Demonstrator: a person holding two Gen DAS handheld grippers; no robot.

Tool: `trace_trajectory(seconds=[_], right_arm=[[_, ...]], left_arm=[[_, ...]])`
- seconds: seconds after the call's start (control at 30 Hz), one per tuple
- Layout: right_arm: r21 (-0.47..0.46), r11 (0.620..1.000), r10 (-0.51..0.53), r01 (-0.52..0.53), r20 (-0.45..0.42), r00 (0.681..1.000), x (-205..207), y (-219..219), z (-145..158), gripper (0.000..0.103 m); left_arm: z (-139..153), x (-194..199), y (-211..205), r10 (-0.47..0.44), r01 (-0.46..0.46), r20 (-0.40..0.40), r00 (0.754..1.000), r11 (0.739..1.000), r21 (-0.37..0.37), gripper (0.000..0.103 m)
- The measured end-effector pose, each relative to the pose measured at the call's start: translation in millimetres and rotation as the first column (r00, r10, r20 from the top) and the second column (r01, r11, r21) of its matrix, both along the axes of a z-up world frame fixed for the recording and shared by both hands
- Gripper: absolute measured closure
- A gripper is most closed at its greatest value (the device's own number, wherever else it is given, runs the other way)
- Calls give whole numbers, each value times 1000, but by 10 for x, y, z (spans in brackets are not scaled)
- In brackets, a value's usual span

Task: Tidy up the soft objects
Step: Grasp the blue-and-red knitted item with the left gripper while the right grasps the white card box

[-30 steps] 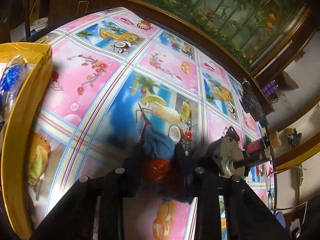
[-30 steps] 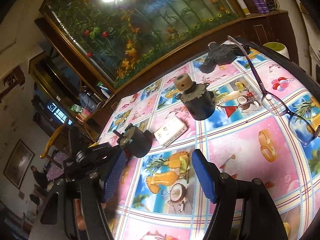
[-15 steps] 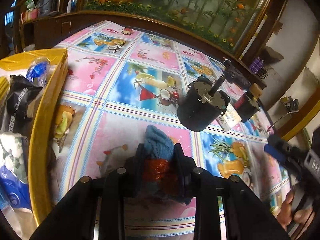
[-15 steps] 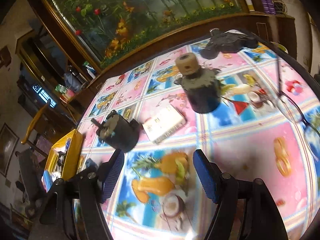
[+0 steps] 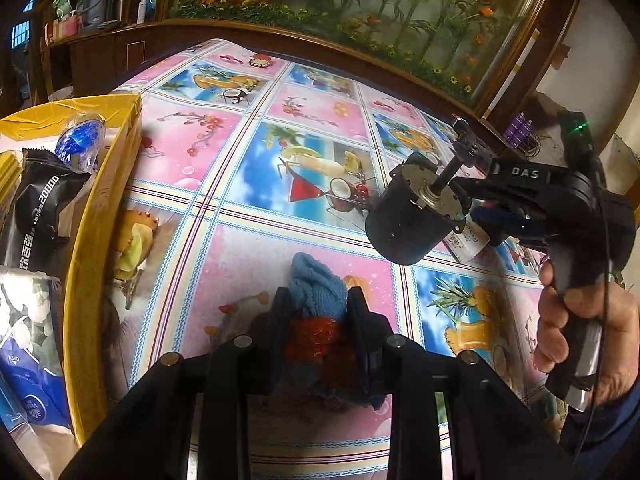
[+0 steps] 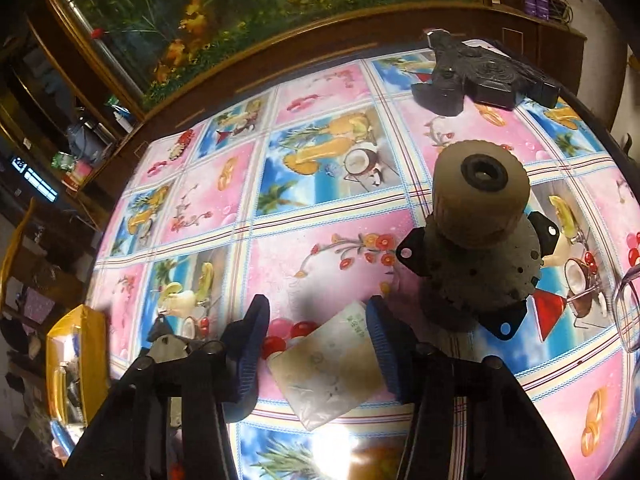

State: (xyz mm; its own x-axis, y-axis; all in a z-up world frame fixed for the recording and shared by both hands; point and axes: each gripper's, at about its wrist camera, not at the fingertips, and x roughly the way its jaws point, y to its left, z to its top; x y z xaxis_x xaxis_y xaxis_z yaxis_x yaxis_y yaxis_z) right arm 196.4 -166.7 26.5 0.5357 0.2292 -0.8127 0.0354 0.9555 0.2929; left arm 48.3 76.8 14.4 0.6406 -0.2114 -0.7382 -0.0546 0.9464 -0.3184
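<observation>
Left hand-held gripper (image 5: 316, 320) grasps a blue-and-red cloth (image 5: 318, 290); right hand-held gripper (image 6: 316, 344) is closing around a tissue pack (image 6: 328, 364) between its jaws; next, a firm pinch

A large aquarium (image 5: 360, 4) with green plants and orange flowers runs behind the bench (image 5: 320, 112), set in a dark wooden surround (image 6: 320, 36), with cluttered dim shelves (image 5: 80, 8) at left and a pale wall (image 5: 580, 60) at right.
</observation>
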Motion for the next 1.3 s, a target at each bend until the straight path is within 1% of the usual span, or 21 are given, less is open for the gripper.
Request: trace_trajectory(seconds=[0.07,0.1,0.2,0.3,0.33,0.4,0.47,0.5,0.53,0.57,0.6,0.67,0.8,0.9,0.93,1.03,1.1,1.13,1.2,1.27,1.3], right_arm=[[-23,1000,-10,10,-16,1000,-25,-6,-12,58],[-42,999,-5,5,-20,1000,-56,11,-20,59],[-116,993,27,-31,-34,999,-218,45,-35,59],[-139,988,56,-63,-54,997,-476,14,-52,59],[-128,989,68,-75,-59,996,-562,-7,-51,59],[-76,990,116,-119,-48,992,-753,-47,-5,59],[-79,993,92,-92,-10,996,-938,-152,102,59],[-73,995,67,-66,7,998,-1019,-233,153,57],[-48,998,43,-43,6,999,-1075,-309,168,48],[-8,1000,18,-18,-4,1000,-1130,-387,165,40],[33,999,-2,3,-14,1000,-1184,-448,157,38],[83,996,-14,18,-40,999,-1271,-480,113,38],[109,994,-6,16,-88,996,-1274,-342,-3,38],[68,998,-11,18,-91,996,-1175,-178,-50,38],[33,999,-11,14,-89,996,-1120,-108,-64,38],[-94,995,30,-39,-98,995,-969,141,-148,34],[-215,974,58,-70,-62,996,-967,296,-159,32],[-247,965,82,-92,-48,995,-986,345,-178,33],[-262,959,109,-108,-11,994,-1055,335,-189,33],[-263,958,117,-113,-2,993,-1110,264,-187,33],[-249,962,115,-112,1,993,-1147,203,-180,33]], left_arm=[[-3,5,1,0,0,-2,1000,1000,-2,76],[-4,5,-1,-1,1,-1,1000,1000,-2,76],[-4,6,-1,-2,2,-1,1000,1000,1,76],[-7,-1,-14,-7,7,-1,1000,1000,3,76],[-9,-2,-17,-8,8,-2,1000,1000,5,76],[-10,1,-16,-8,8,-2,1000,1000,4,76],[-10,1,-17,-9,9,-2,1000,1000,7,76],[-10,-3,-22,-11,11,-2,1000,1000,8,76],[-11,-5,-26,-12,12,-2,1000,1000,9,76],[-11,-6,-29,-12,12,-2,1000,1000,10,76],[-10,-7,-28,-12,12,-2,1000,1000,9,76],[-11,-6,-35,-12,12,-2,1000,1000,11,76],[-1,-10,-33,-13,13,2,1000,1000,18,76],[7,-20,-39,-12,12,4,1000,1000,26,76],[6,-21,-37,-12,12,3,1000,1000,26,76],[8,-26,-42,-14,14,3,1000,999,32,76],[11,-32,-56,-17,16,5,1000,999,42,76],[10,-34,-58,-18,17,5,1000,999,46,76],[10,-31,-67,-19,18,5,1000,999,50,75],[11,-29,-78,-21,20,6,1000,998,57,75],[12,-28,-90,-23,22,7,1000,998,64,75]])
